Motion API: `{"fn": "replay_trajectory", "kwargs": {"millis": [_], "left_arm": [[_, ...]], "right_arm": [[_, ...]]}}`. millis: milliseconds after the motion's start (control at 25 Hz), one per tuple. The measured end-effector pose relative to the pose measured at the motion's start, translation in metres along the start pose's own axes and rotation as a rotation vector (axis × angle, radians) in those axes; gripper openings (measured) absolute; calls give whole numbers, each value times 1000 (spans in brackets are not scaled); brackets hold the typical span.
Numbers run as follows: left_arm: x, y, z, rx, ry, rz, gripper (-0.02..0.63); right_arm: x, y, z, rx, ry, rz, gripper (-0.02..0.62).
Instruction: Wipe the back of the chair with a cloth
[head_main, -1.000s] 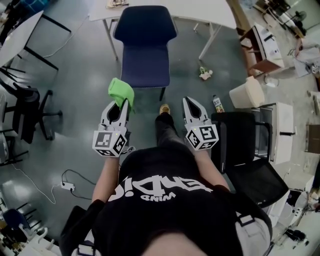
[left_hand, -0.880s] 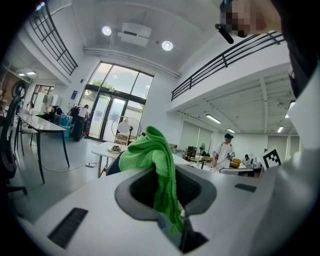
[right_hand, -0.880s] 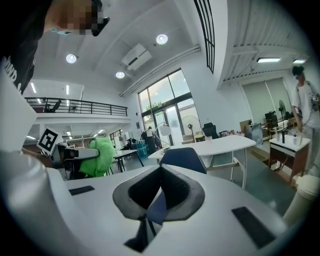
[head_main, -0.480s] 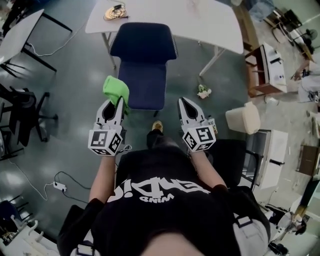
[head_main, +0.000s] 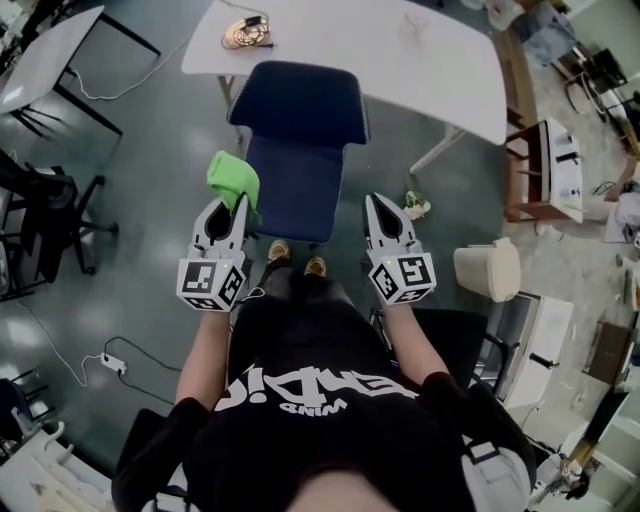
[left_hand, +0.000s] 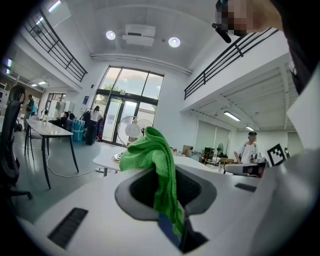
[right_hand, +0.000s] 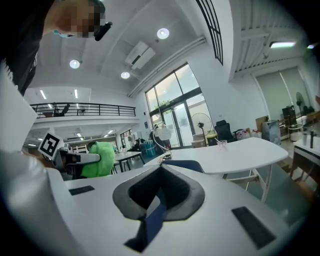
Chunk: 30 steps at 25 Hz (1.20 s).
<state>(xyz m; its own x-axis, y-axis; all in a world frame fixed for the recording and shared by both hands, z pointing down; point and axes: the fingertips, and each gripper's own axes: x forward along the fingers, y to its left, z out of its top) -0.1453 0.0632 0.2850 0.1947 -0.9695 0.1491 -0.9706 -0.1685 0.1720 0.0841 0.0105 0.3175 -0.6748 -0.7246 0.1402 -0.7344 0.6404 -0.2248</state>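
Cloth (head_main: 233, 182), pinched by one small fold in the left tool (head_main: 238, 203), may slip when rubbed on the chair (head_main: 300, 105) ahead; right tool (head_main: 374, 200), pressed together and empty, could bump it.

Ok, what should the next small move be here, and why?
Probably reach the left gripper forward toward the backrest of the chair. Its tongs are shut on the green cloth, which sits beside the seat, short of the backrest and not touching it. The right gripper holds nothing.
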Motion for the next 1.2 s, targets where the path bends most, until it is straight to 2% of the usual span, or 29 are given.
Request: {"fn": "replay_trajectory", "kwargs": {"millis": [560, 760, 1200], "left_arm": [[73, 64, -1, 4, 54, -21, 69], [105, 80, -15, -2, 75, -42, 69], [160, 121, -47, -3, 89, -31, 69]], "right_arm": [[70, -28, 4, 46, -20, -82, -5], [96, -39, -10, 58, 2, -106, -5], [148, -52, -47, 88, 45, -89, -5]]}}
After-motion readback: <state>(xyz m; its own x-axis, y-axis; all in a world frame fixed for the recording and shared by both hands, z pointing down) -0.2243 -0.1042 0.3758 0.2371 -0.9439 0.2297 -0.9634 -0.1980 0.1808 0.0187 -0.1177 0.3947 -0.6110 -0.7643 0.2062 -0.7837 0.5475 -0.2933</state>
